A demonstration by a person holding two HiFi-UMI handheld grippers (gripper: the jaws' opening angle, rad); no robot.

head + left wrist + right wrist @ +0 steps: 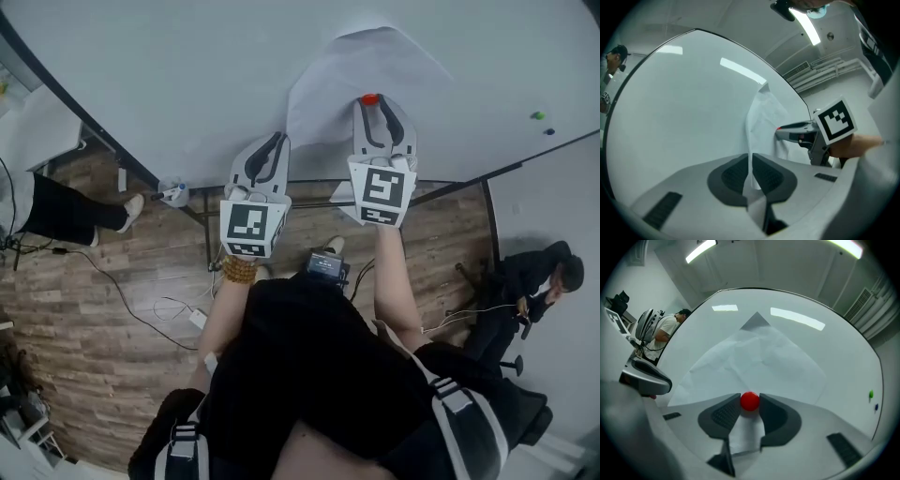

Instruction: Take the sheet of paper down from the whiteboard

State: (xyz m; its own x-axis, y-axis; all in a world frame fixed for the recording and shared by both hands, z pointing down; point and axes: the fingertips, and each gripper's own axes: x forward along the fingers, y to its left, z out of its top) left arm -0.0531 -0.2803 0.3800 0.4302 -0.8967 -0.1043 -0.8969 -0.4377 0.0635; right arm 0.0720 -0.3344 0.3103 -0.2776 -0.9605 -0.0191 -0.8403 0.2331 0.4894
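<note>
**Left gripper** (751,165): jaws almost together. The pads pinch one edge of the sheet of paper (764,117), which passes up between them.

**Right gripper** (750,405): jaws set wide. The pads lie against either side of the red magnet (750,401), which sits on the sheet.

**Sheet:** creased and still on the whiteboard (187,75). The pinched edge is lifted off the board toward the left gripper. Both grippers point at the board, side by side.

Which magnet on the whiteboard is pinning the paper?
The red magnet, between the right gripper's jaws on the sheet; the green magnet and dark blue magnet sit on bare whiteboard.
</note>
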